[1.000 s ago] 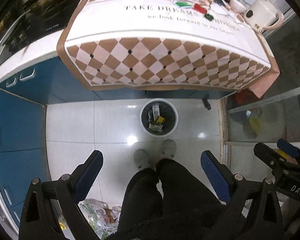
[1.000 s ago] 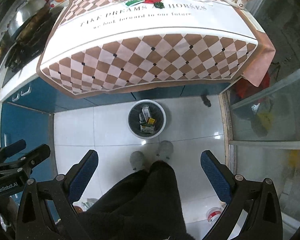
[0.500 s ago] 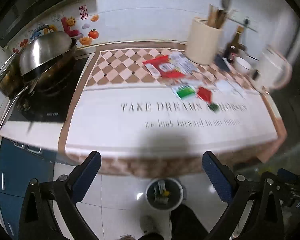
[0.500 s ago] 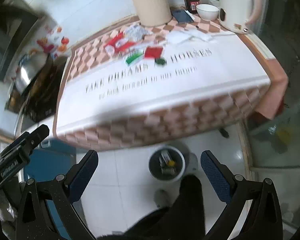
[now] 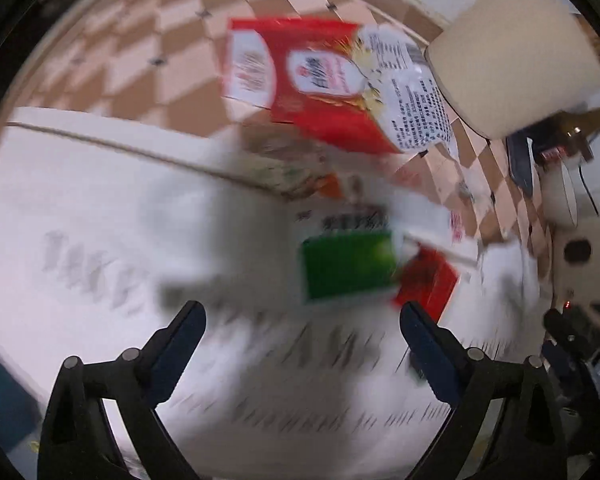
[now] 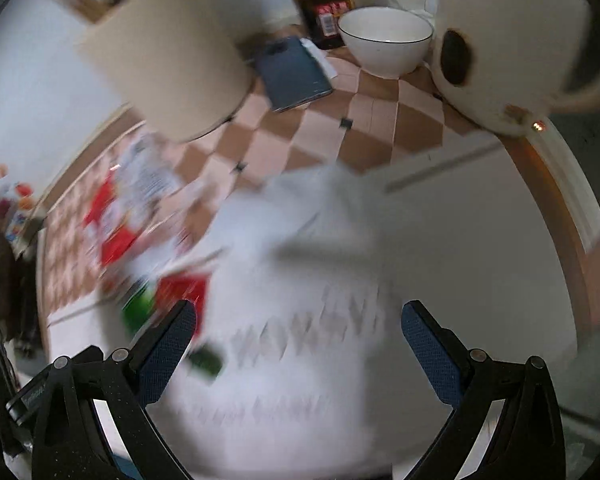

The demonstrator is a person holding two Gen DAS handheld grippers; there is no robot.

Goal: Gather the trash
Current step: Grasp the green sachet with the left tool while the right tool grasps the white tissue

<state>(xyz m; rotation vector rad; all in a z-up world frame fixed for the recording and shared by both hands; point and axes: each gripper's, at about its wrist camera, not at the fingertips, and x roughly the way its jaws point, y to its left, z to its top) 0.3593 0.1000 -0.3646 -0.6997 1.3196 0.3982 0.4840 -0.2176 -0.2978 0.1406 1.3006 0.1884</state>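
Motion blur smears both views. My left gripper (image 5: 302, 320) hovers close above the tablecloth (image 5: 80, 208); its jaws are closing with nothing between them. Just beyond its fingertips lie a green wrapper (image 5: 348, 264) and a small red wrapper (image 5: 428, 280), and farther off a large red-and-white packet (image 5: 320, 80). My right gripper (image 6: 298, 320) stands open and empty over the cloth's printed lettering. A crumpled white tissue (image 6: 300, 208) lies ahead of it. The red wrapper (image 6: 180, 286), the green wrapper (image 6: 138, 312) and a small dark green scrap (image 6: 206, 360) sit by its left finger.
At the back of the table stand a cream utensil holder (image 6: 168, 60), a dark flat case (image 6: 292, 72), a sauce bottle (image 6: 324, 8), a white bowl (image 6: 384, 40) and a cream kettle (image 6: 520, 40). The table's edge (image 6: 560, 208) curves down the right.
Both grippers swung from above the floor bin and the person's legs up over the table, then dropped close to the wrappers. The bin has left both views.
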